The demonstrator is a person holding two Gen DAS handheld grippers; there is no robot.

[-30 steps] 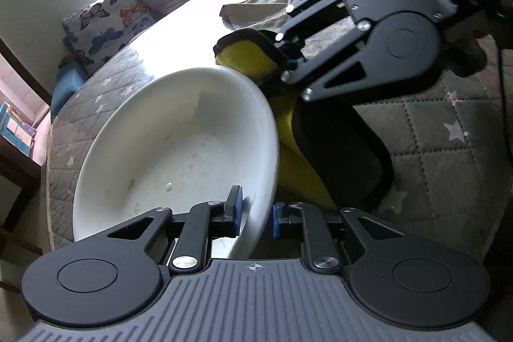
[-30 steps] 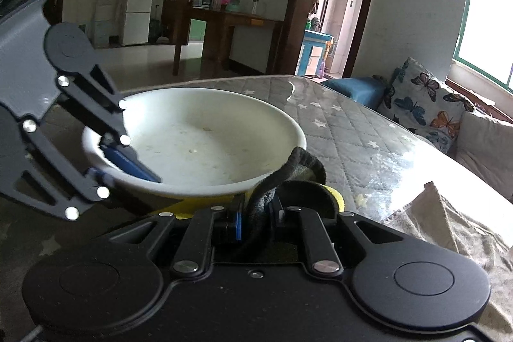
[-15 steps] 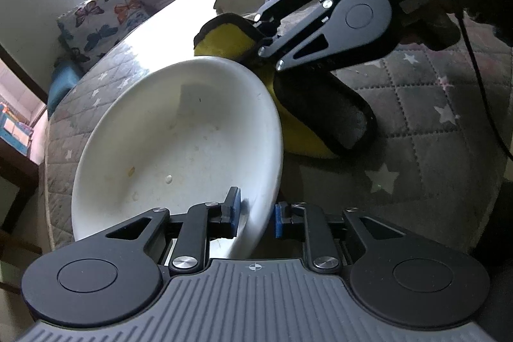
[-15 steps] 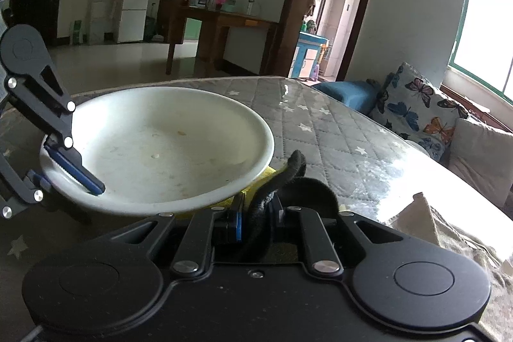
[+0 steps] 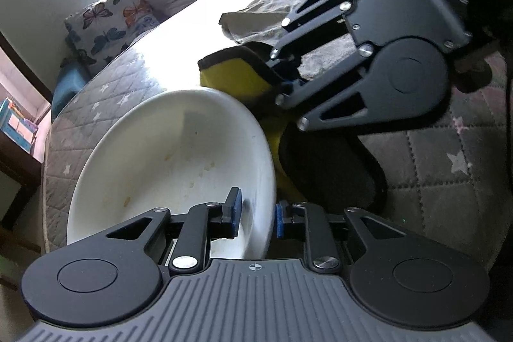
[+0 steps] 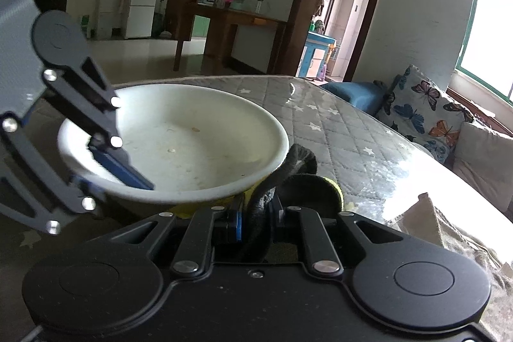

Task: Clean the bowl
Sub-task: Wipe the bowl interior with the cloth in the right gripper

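White bowl (image 5: pixel 173 156) has its near rim pinched by the left gripper (image 5: pixel 256 213); the right gripper (image 6: pixel 256 213) clamps a yellow-black sponge (image 5: pixel 237 76).

Both tools are matte black: the left gripper (image 5: pixel 256 218) has round disc-shaped hinge housings, slotted link arms with silver screws, blue finger pads (image 5: pixel 236 207) and a ribbed grey body bearing a small crosshair mark. The right gripper (image 6: pixel 256 221) has the same build, its body smooth black.

- Bowl (image 5: pixel 166 156): white, with small tan specks inside.
- Sponge (image 5: pixel 237 76): yellow with a black edge.
- Table (image 6: pixel 336 124) cover: grey, quilted in diamonds, with white stars.
- Cushion (image 6: pixel 426 108): white with orange and blue butterflies.
- Tool pads (image 5: pixel 235 210): blue on black arms.
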